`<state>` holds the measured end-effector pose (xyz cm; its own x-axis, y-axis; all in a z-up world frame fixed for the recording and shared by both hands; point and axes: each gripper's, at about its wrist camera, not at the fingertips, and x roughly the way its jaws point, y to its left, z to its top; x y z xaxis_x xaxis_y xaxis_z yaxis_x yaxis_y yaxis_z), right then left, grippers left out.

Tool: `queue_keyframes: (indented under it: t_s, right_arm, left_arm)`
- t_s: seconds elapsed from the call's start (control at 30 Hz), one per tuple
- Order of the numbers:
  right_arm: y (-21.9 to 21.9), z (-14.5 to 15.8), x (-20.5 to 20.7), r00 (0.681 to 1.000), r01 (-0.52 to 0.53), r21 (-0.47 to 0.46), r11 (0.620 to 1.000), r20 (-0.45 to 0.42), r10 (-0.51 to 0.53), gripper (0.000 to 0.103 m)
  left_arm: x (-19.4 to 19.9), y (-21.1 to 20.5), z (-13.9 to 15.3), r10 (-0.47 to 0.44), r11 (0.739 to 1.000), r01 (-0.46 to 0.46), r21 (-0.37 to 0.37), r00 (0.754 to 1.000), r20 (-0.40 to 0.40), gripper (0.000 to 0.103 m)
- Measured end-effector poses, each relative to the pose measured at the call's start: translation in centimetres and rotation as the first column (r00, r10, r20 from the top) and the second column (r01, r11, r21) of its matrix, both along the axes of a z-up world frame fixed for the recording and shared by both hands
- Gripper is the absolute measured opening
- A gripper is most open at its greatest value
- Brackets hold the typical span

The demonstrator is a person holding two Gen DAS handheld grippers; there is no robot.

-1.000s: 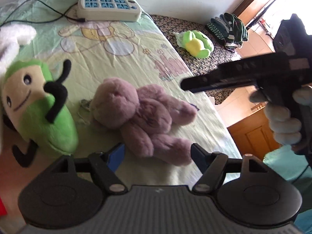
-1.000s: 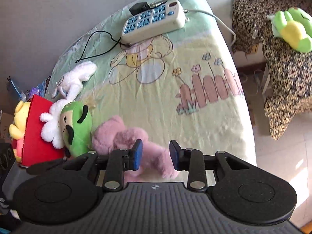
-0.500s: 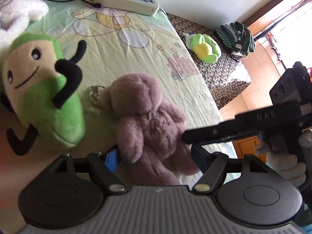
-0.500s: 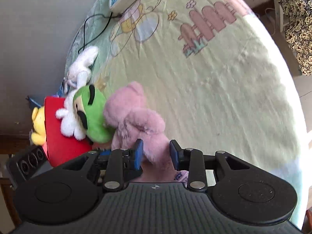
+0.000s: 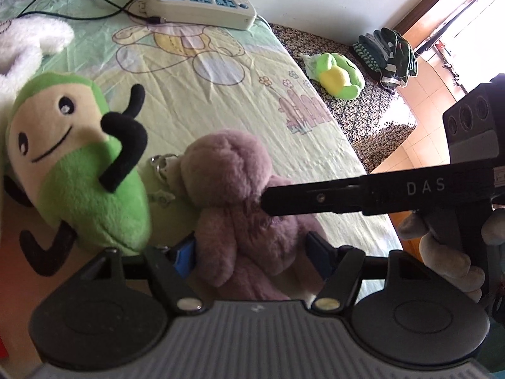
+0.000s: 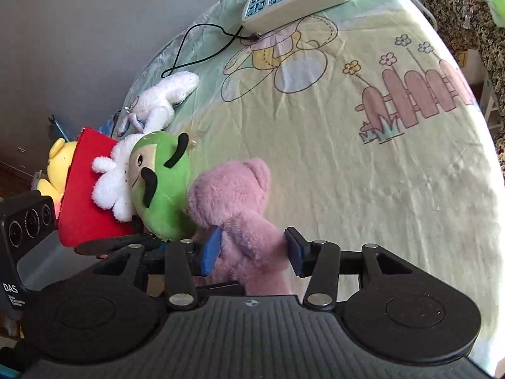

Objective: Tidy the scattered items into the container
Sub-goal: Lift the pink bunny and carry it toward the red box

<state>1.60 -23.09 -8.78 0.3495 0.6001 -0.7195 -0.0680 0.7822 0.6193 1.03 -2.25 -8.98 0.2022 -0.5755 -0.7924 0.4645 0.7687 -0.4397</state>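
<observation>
- Since a second ago, both grippers have dropped onto the pink bear [image 5: 233, 208].
- Left gripper [image 5: 251, 254] closing round it, pads not yet pressing.
- Right gripper [image 6: 251, 249] opening astride its leg.
- Step: grasping; next, clamp and carry toward the red container [image 6: 83, 189] at nine o'clock.

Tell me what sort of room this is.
Most likely a bedroom: a bed with a cartoon-print sheet, plush toys such as a pink teddy bear, and a power strip lying on the bedding.

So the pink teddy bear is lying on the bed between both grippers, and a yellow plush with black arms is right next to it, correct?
Not quite: the plush with black arms beside the pink teddy bear is green, not yellow, as the right wrist view shows. The rest holds: the bear lies on the bed between the pads of the left gripper and the right gripper.
</observation>
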Motion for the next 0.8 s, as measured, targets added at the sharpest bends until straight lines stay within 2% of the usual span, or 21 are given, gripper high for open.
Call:
queue_keyframes:
  t_s: [0.17, 0.37, 0.57, 0.7, 0.8]
  right_arm:
    - [0.6, 0.2, -0.3, 0.999, -0.029, 0.025, 0.999, -0.016, 0.03, 0.045]
    - [0.3, 0.0, -1.1, 0.993, -0.11, 0.048, 0.993, -0.048, 0.112, 0.044]
    - [0.5, -1.1, -0.8, 0.994, -0.063, 0.082, 0.995, -0.082, 0.069, 0.049]
    - [-0.7, -0.7, -1.7, 0.994, -0.005, 0.13, 0.991, -0.107, 0.019, 0.041]
    - [-1.0, 1.2, -3.4, 0.998, 0.01, 0.096, 0.995, -0.067, -0.004, 0.04]
  left_arm:
    - [-0.4, 0.9, 0.2, 0.012, 1.0, -0.012, -0.019, 1.0, -0.022, 0.066]
    - [-2.0, 0.9, 0.0, -0.033, 0.999, 0.033, 0.003, 0.999, 0.01, 0.064]
    - [-2.1, 0.0, 0.3, -0.056, 0.998, 0.054, 0.042, 0.997, 0.05, 0.061]
    - [-2.9, -0.6, 1.6, -0.076, 0.996, 0.073, 0.046, 0.994, 0.08, 0.057]
    - [-3.9, -1.2, 2.9, -0.092, 0.996, 0.09, 0.027, 0.99, 0.102, 0.057]
